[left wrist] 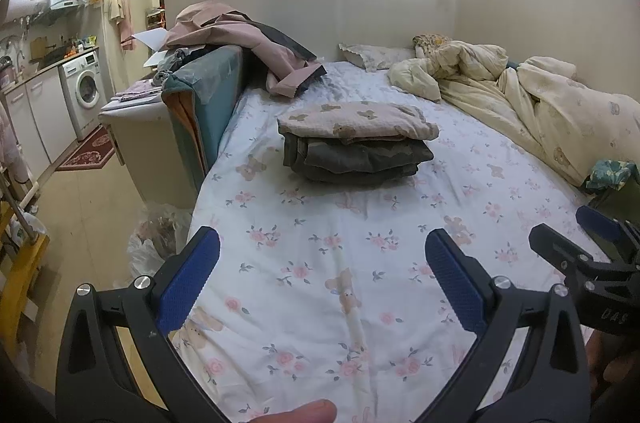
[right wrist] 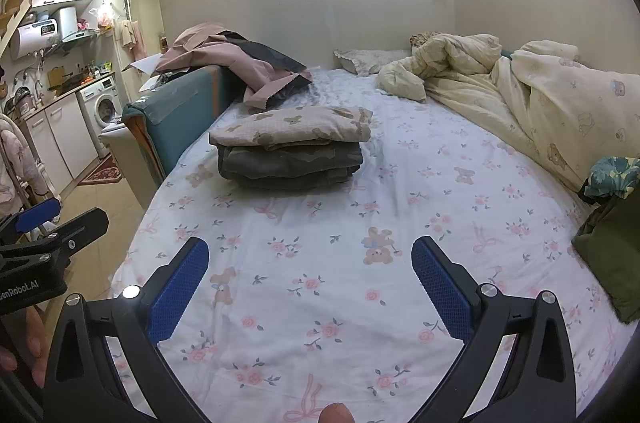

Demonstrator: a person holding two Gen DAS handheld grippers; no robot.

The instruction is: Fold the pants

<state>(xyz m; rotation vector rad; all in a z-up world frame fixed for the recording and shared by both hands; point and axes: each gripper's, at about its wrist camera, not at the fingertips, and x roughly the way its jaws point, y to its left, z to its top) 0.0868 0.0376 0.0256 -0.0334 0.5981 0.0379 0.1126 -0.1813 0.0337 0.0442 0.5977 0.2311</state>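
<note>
A stack of folded clothes sits mid-bed: beige bear-print pants (left wrist: 356, 121) on top of folded grey pants (left wrist: 356, 159). The same beige pants (right wrist: 292, 127) and grey pants (right wrist: 290, 163) show in the right wrist view. My left gripper (left wrist: 322, 253) is open and empty, held above the flowered sheet (left wrist: 320, 283), well short of the stack. My right gripper (right wrist: 310, 261) is open and empty too, beside the left one. An unfolded olive-green garment (right wrist: 608, 255) lies at the bed's right edge.
A rumpled cream duvet (left wrist: 520, 95) fills the bed's far right. Pink and dark clothes (left wrist: 256, 43) hang over a teal headboard-like panel (left wrist: 208, 103) at left. A kitchen with a washing machine (left wrist: 82, 87) lies beyond. A plastic bag (left wrist: 156, 235) sits on the floor.
</note>
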